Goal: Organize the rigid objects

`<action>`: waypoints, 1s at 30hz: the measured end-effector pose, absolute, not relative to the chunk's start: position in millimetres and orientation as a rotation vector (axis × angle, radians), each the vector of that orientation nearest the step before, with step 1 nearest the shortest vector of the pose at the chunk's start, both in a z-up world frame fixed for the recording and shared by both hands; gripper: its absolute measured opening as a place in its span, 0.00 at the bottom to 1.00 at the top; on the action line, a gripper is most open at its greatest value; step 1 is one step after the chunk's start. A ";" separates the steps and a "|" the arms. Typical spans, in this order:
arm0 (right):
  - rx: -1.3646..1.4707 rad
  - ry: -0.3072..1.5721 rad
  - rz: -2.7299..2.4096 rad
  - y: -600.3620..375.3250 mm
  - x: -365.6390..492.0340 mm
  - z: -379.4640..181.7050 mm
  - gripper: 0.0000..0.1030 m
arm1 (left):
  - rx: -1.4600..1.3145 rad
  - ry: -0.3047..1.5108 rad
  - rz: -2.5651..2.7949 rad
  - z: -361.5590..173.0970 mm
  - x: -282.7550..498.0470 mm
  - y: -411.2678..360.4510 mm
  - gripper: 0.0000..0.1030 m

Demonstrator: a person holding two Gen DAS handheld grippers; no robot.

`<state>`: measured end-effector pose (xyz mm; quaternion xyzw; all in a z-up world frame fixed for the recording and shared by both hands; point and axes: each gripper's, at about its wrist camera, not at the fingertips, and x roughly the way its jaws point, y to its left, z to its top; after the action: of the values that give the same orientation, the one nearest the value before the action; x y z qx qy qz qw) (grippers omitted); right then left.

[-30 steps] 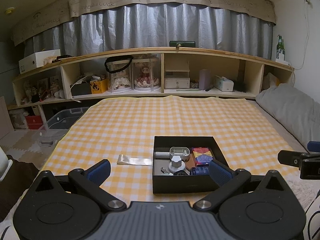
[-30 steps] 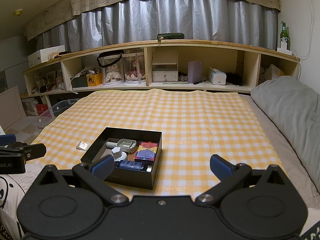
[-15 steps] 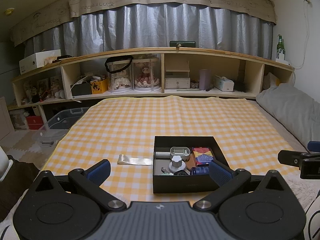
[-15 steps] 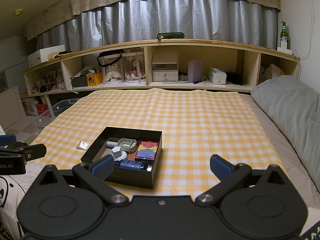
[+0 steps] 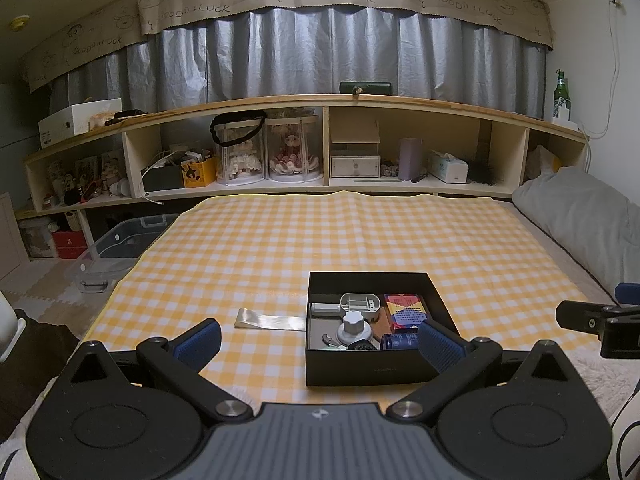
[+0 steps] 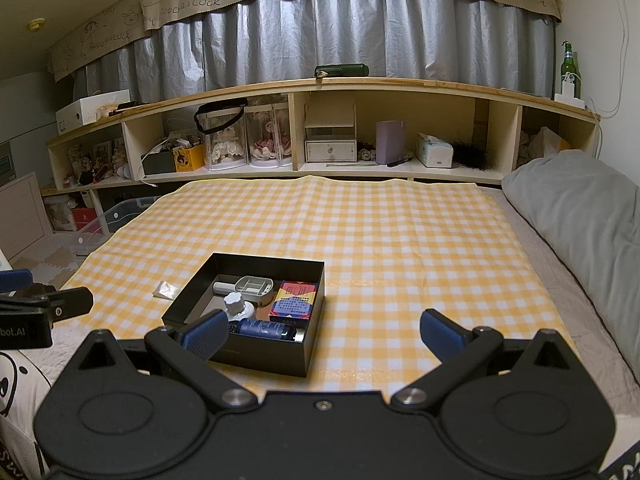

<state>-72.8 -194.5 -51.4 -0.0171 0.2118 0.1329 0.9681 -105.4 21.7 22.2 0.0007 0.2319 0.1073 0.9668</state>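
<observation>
A black open box [image 5: 372,372] [image 6: 188,300] sits on the yellow checked cloth [image 5: 320,240] [image 6: 400,240]. Inside it lie a grey tray-like case [image 5: 359,304] [image 6: 254,285], a white knob-topped piece [image 5: 352,326] [image 6: 237,305], a colourful card box [image 5: 406,312] [image 6: 294,300] and a dark blue bottle [image 5: 398,341] [image 6: 264,327]. My left gripper [image 5: 318,342] is open and empty, held just in front of the box. My right gripper [image 6: 322,334] is open and empty, with the box to its left front.
A clear plastic strip [image 5: 268,321] [image 6: 168,290] lies on the cloth left of the box. A wooden shelf [image 5: 320,148] full of items runs along the back. A grey pillow [image 6: 580,208] lies at the right. A storage bin [image 5: 116,248] stands on the floor at left.
</observation>
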 end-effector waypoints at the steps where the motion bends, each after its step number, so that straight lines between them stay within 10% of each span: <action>1: -0.034 0.428 0.268 -194.6 -72.6 -51.4 1.00 | 0.002 0.469 0.216 22.3 -105.4 21.7 1.00; 30: -0.033 0.430 0.268 -194.2 -72.4 -50.9 1.00 | -0.002 0.472 0.217 21.2 -105.1 20.8 1.00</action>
<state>-72.4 -194.2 -51.0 -0.0165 0.2126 0.1326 0.9680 -105.1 20.8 21.2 -0.0012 0.2333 0.1075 0.9664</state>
